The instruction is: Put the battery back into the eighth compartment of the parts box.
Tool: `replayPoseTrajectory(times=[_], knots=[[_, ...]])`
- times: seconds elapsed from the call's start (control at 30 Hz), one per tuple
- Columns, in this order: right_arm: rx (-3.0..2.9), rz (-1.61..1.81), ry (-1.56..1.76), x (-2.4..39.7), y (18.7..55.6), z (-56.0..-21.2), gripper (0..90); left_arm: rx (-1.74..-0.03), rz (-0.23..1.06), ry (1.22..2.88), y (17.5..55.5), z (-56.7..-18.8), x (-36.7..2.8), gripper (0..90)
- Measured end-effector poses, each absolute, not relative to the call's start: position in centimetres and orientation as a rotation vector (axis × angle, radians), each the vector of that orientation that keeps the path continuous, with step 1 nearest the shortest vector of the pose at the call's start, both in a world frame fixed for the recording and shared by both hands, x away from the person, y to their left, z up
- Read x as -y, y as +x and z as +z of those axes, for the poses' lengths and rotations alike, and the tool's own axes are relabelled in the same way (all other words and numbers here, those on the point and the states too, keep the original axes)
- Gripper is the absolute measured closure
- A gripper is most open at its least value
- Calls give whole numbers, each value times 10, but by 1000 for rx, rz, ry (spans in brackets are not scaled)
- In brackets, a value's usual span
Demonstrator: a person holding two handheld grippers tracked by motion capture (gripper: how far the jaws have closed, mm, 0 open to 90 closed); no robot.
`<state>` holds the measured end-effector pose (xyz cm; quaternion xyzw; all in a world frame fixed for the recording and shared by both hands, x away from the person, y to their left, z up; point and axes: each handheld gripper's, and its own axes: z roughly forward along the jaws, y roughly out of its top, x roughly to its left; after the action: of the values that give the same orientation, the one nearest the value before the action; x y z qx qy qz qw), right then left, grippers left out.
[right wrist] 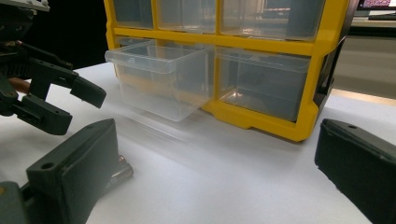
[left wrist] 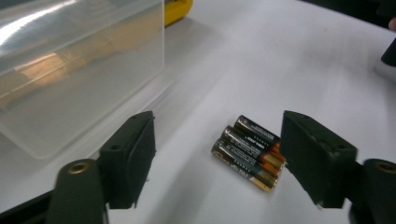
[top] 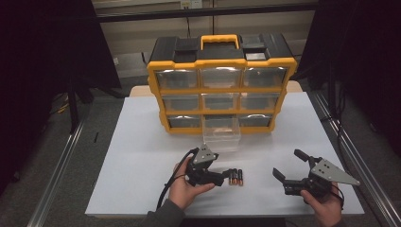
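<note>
We hold the left gripper (left wrist: 217,156) with jaws spread, three batteries (left wrist: 249,152) lying between them on the white table (top: 142,161), untouched. Right gripper (top: 289,165), near right: jaws wide, nothing between. Beyond, a clear drawer (top: 221,134) stands pulled out of the yellow cabinet (top: 220,87).

You will find almost no writing that can be read here. The three black and copper cylindrical batteries (left wrist: 250,151), which lie side by side on the white table sheet, carry small pale print along their black bodies, but it is too blurred for you to make out any letter or brand. The yellow and black plastic drawer cabinet (top: 221,88) shows you no readable label or number.
</note>
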<state>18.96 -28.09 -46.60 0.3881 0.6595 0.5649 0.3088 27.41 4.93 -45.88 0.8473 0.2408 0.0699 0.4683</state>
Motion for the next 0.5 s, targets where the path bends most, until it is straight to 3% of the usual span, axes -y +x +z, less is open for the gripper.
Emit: replayPoseTrajectory(times=[0.3, 0.5], knots=[[-1743, 1491, 1027, 281, 190, -466, 0, -607, 142, 2212, 273, -466, -33, 471], [-1748, 1497, 1023, 281, 189, -466, 0, -605, 114, 2261, 271, -470, -22, 489]])
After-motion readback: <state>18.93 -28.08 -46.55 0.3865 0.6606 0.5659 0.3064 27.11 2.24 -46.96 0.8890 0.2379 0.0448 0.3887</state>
